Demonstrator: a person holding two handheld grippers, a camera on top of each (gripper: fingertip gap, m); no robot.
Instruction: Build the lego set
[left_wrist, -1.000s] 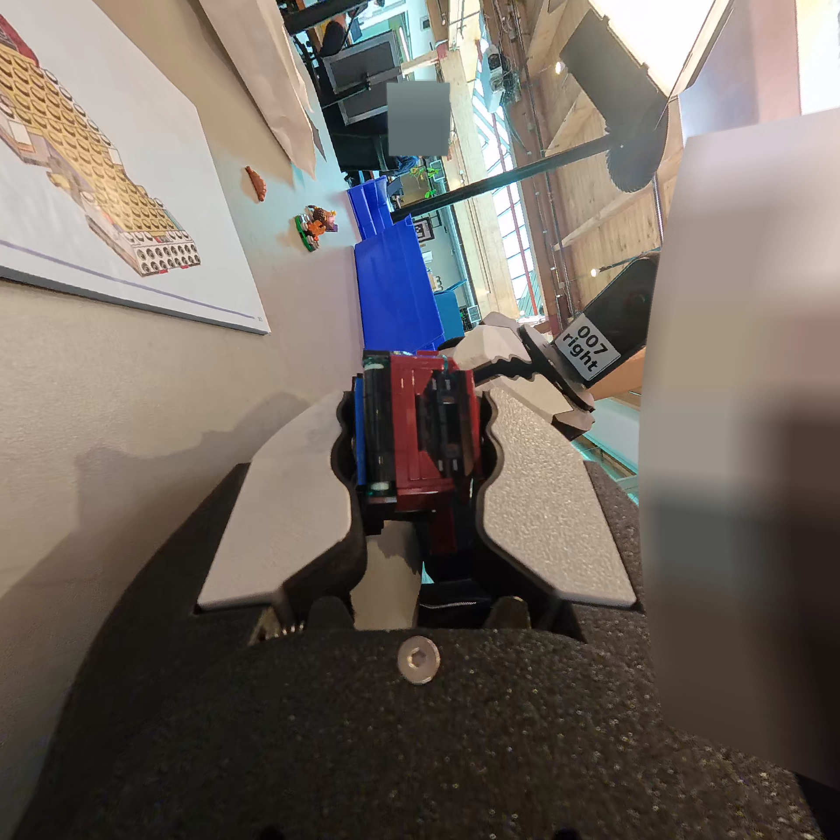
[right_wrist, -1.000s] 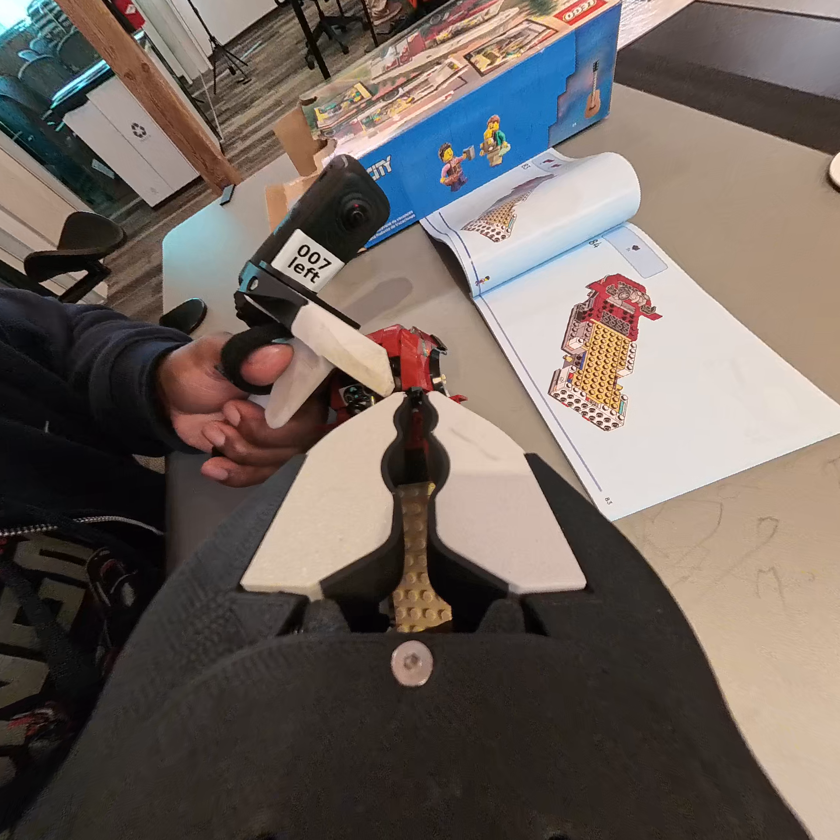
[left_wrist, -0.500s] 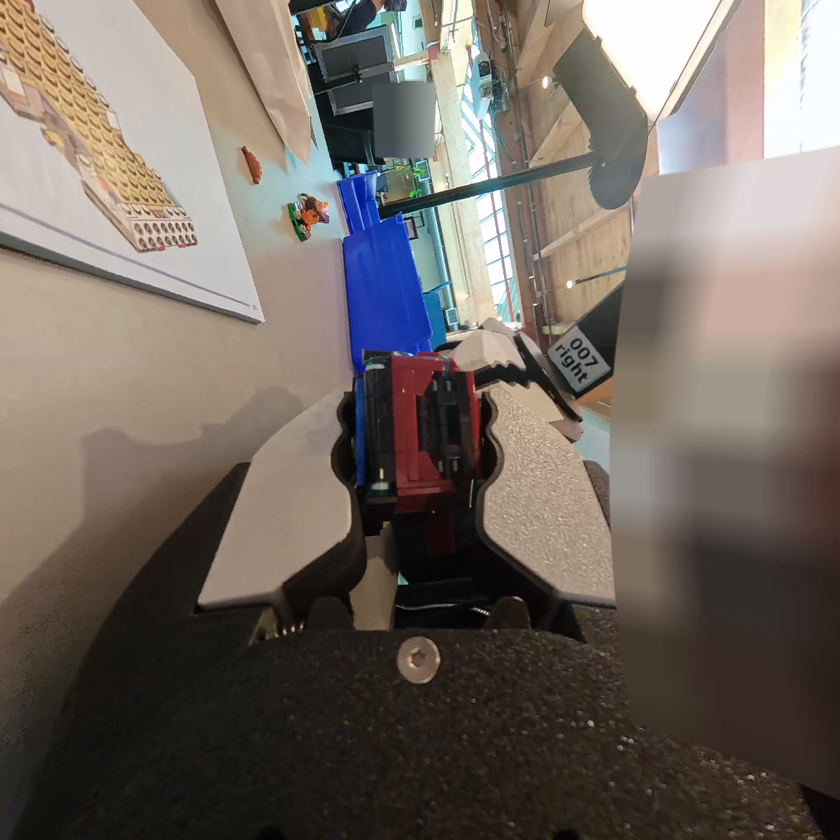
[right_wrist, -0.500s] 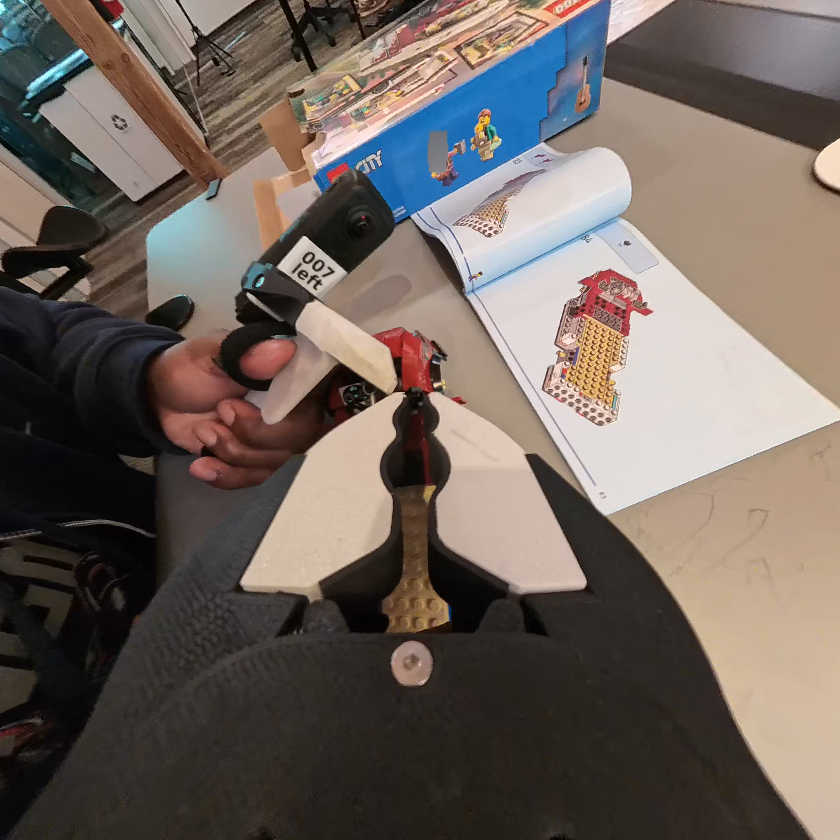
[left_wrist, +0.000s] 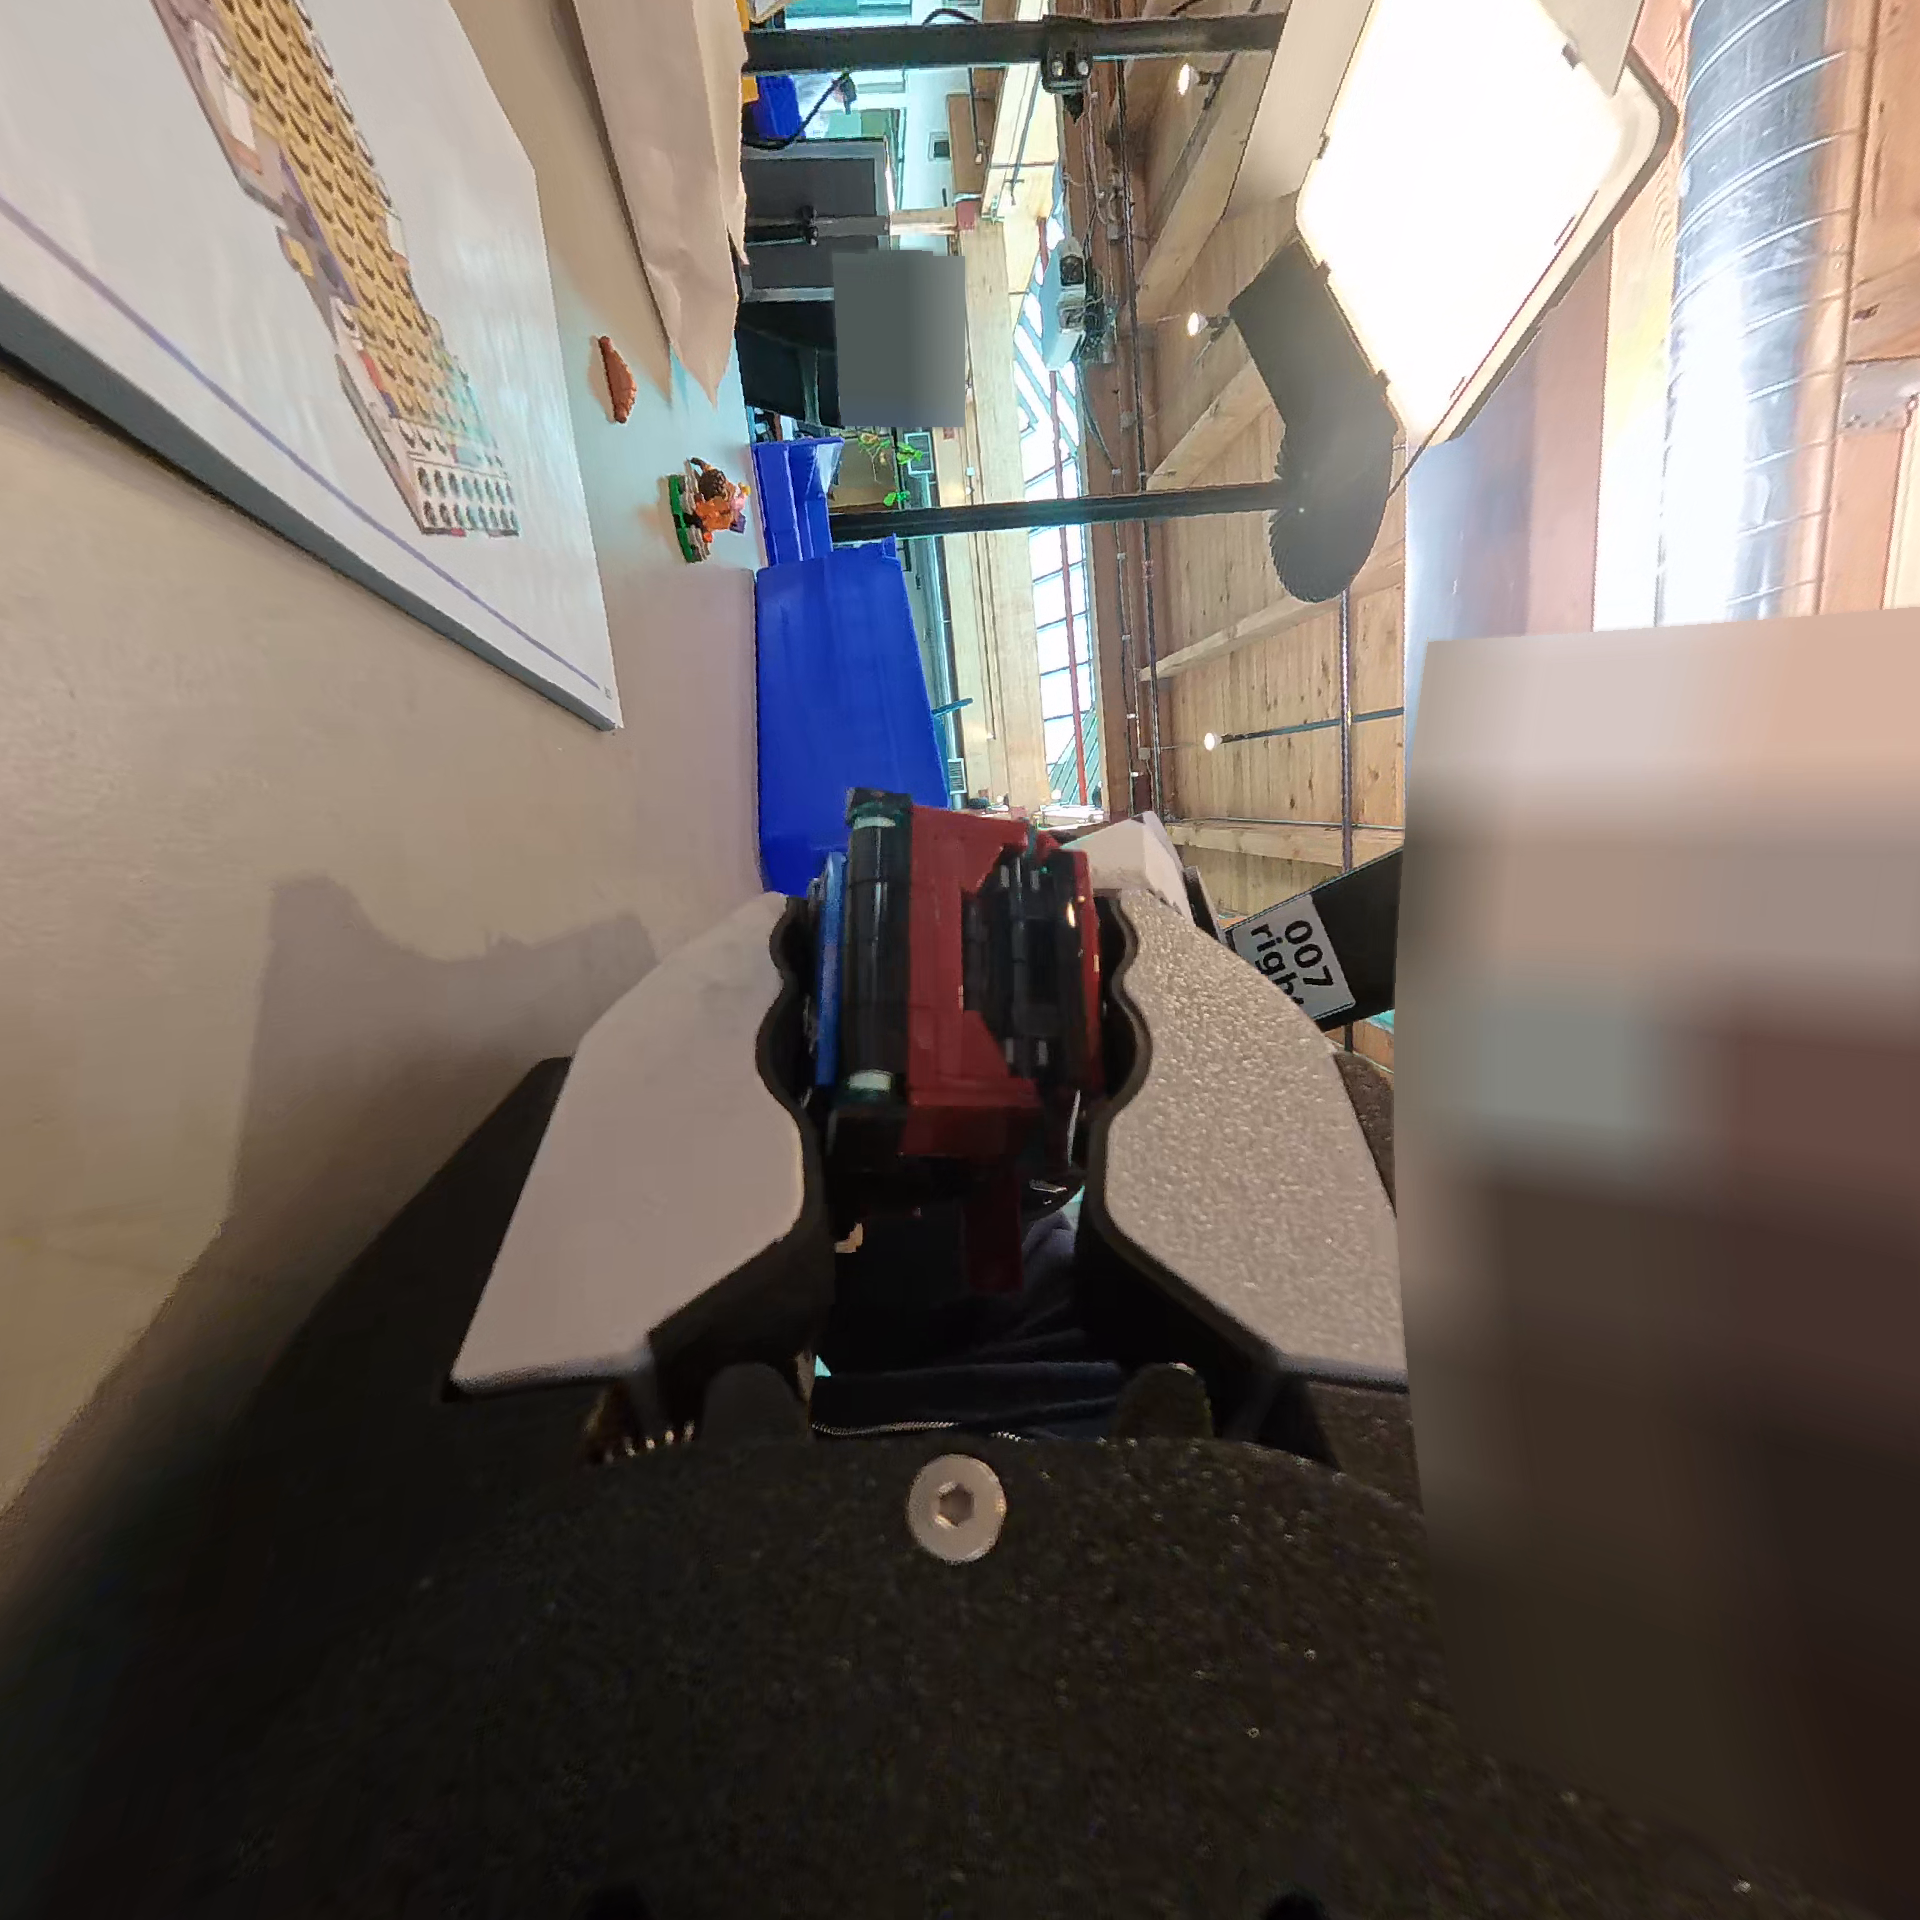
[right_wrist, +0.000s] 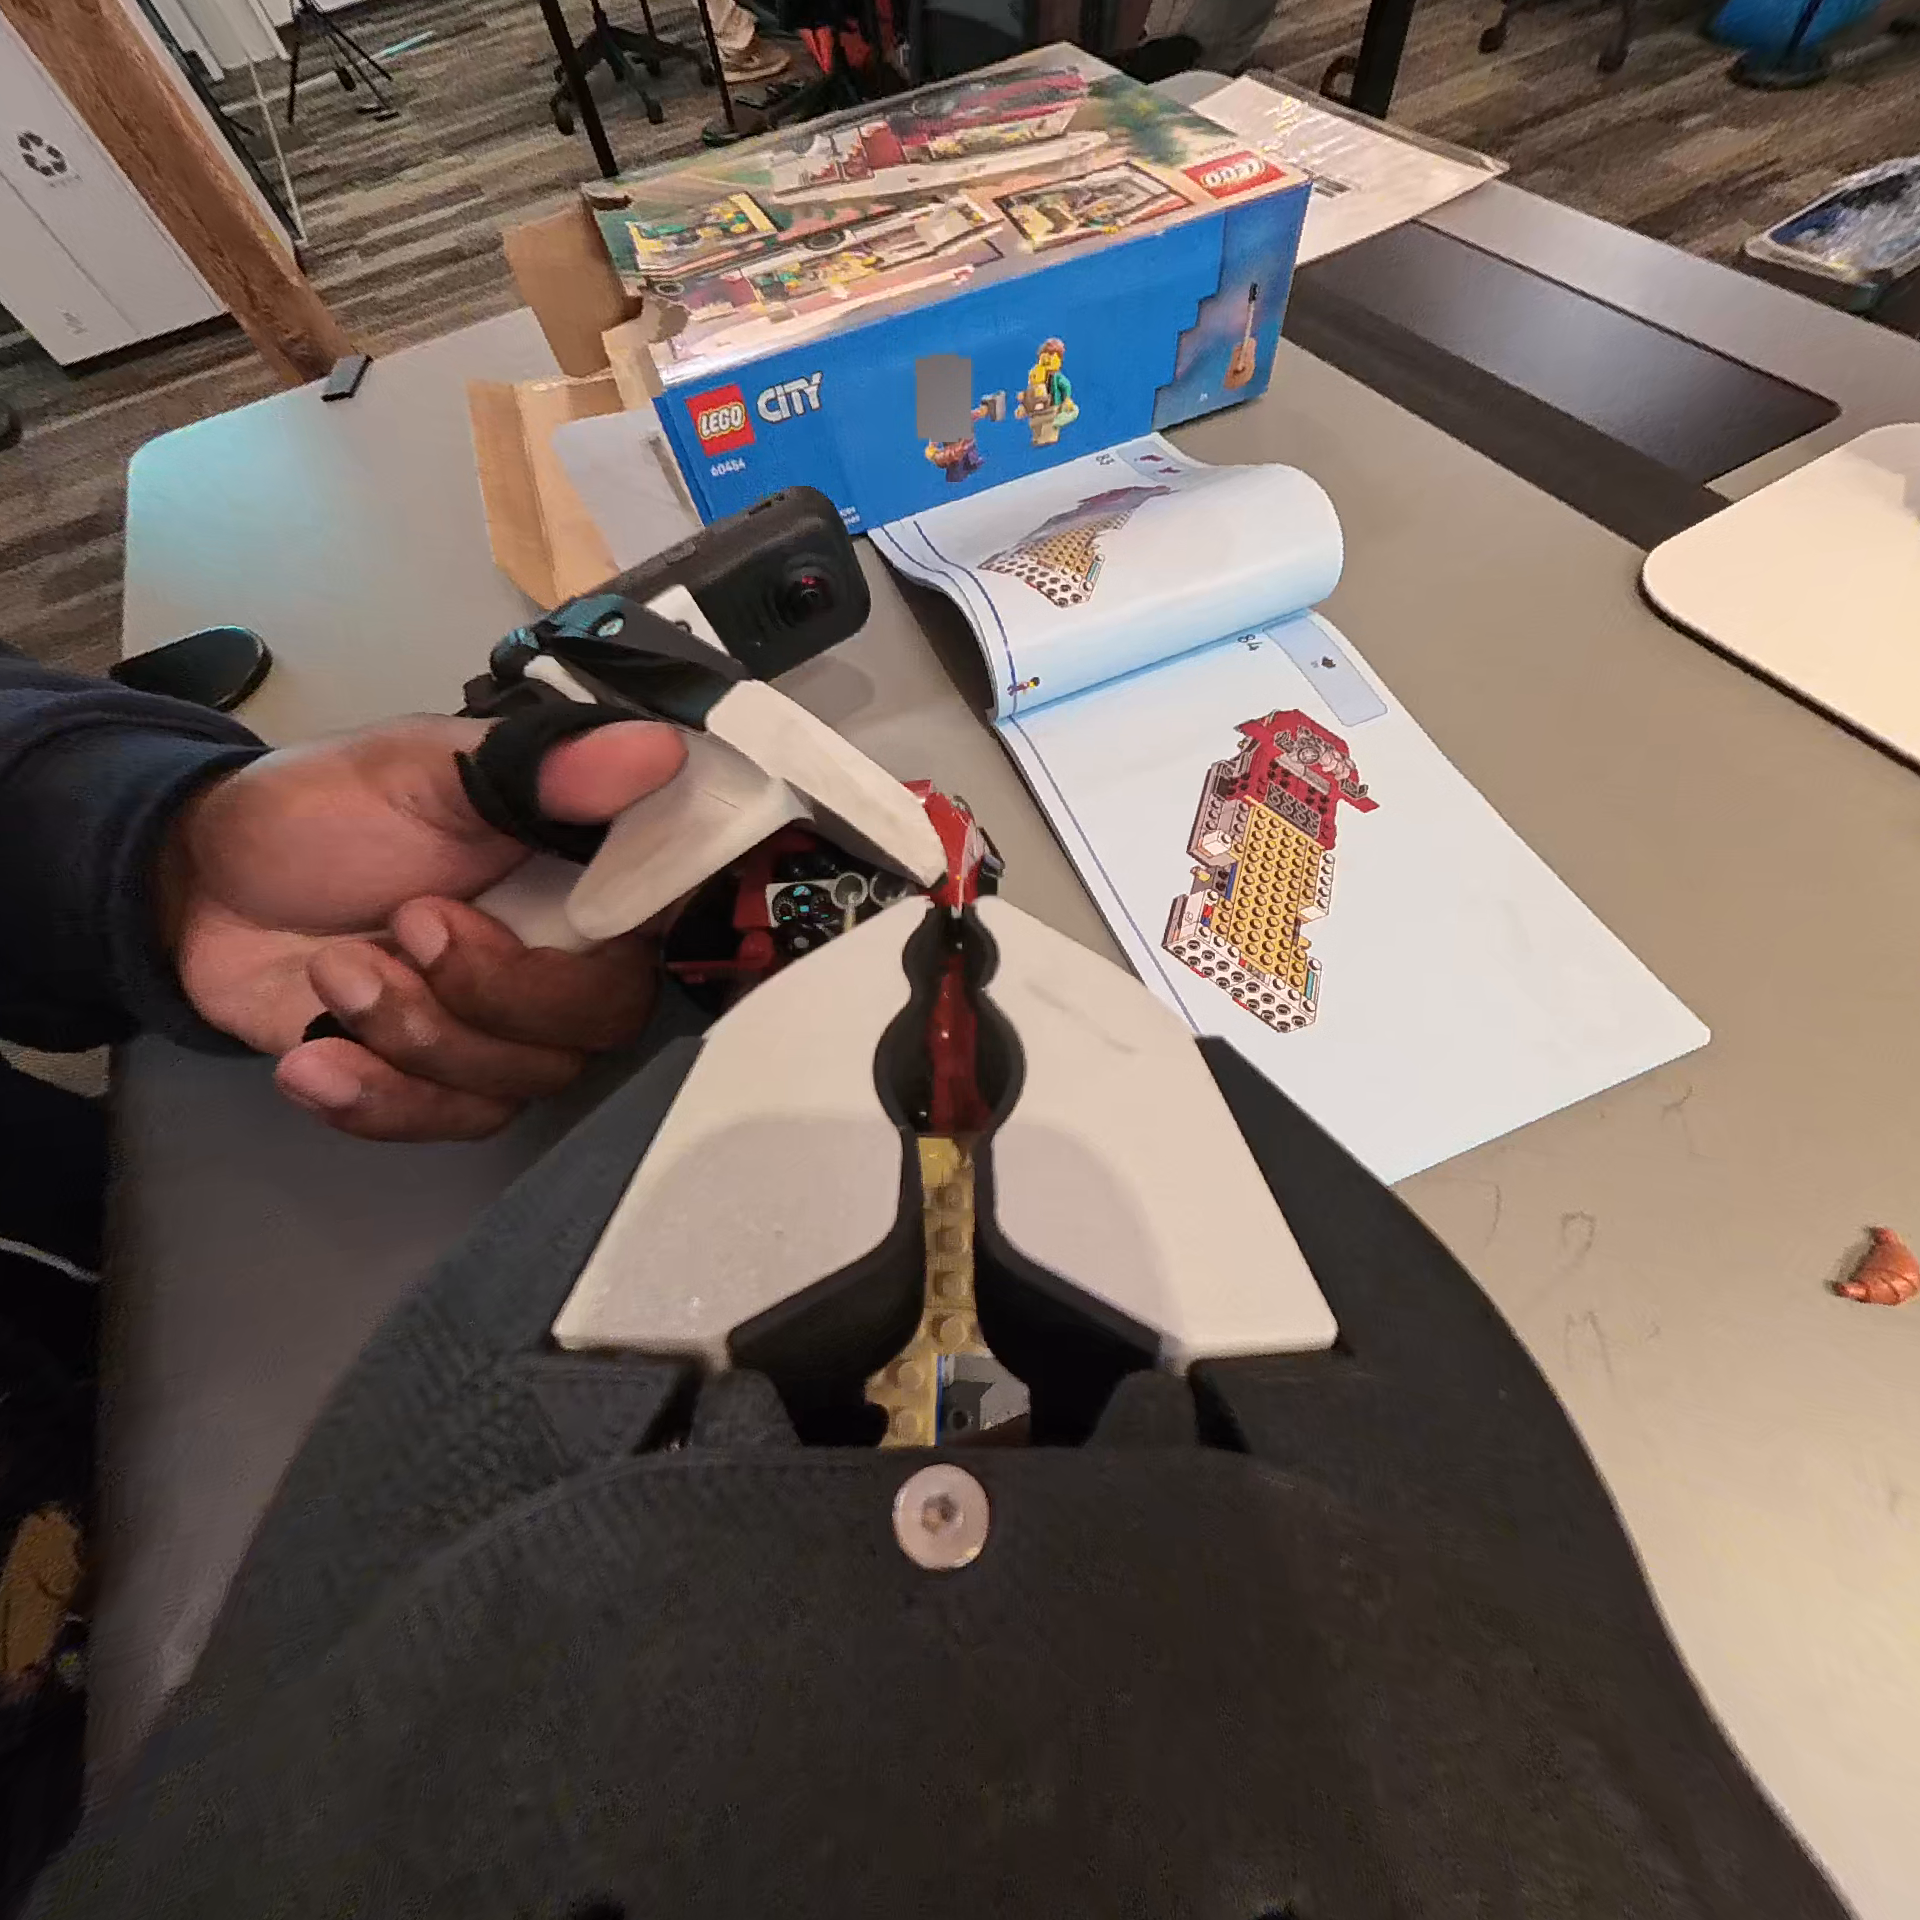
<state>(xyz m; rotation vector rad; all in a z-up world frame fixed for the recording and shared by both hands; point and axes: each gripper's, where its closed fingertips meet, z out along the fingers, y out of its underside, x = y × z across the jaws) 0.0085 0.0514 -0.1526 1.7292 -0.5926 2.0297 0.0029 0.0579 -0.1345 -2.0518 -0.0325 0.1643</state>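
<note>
Since a second ago the left gripper (right_wrist: 914, 831) has tilted flatter above the grey table (right_wrist: 1558, 1351), still clenched on the red brick model (left_wrist: 966, 997). The right gripper (right_wrist: 951, 914), jaws nearly together, pinches that model's thin red edge. At two o'clock lies the open instruction booklet (right_wrist: 1455, 935), with the blue box (right_wrist: 987, 343) at twelve.

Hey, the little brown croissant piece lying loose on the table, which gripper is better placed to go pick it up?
Probably the right gripper: the croissant piece lies on its side. Both are clamped on the red brick model, so it must let go first.
</note>
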